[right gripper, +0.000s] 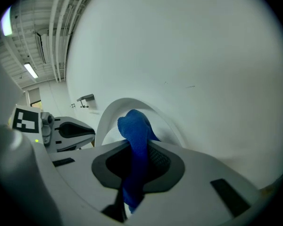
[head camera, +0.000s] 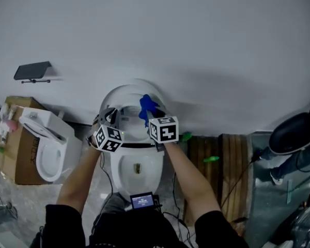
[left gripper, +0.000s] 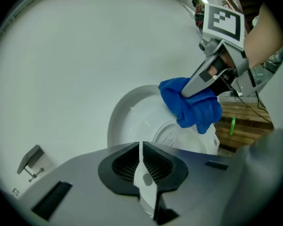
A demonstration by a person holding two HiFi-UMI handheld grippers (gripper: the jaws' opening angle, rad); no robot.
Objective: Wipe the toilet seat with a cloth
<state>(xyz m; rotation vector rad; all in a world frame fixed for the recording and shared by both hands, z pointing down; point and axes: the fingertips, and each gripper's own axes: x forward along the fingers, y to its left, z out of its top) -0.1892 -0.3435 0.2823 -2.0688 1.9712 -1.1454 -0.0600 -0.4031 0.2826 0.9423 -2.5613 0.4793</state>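
While the right gripper [head camera: 150,119] kept its jaws pinched on the crumpled blue cloth [head camera: 147,106], the cloth stood up out of the tips and sat at the upper right part of the white toilet's raised round lid [head camera: 125,93]. No view settled whether it actually pressed on the plastic. In the right gripper view the cloth ran lengthwise down between the pads, so its long axis followed the jaws, with a rounded wad beyond them. The left gripper [head camera: 109,119] hovered just beside it at the lid's left edge. Its jaws were all but pressed together, with only a thin slit showing and nothing between them.

The coming move turned on one relation: the cloth was up at the lid, while the toilet's oval bowl rim [head camera: 118,165] lay below it and nearer the person. I could not tell whether a separate seat ring was lifted with the lid. The right hand, already carrying the cloth, was plainly the one placed to wipe.

The toilet looked smooth, hard and glossy — likely easy for cloth to slide on. It stood against a plain white wall [head camera: 206,45], with a second white toilet [head camera: 46,143] beside a brown cardboard box [head camera: 21,154] to the left, and brown wooden slats [head camera: 222,164] on the grey floor to the right.
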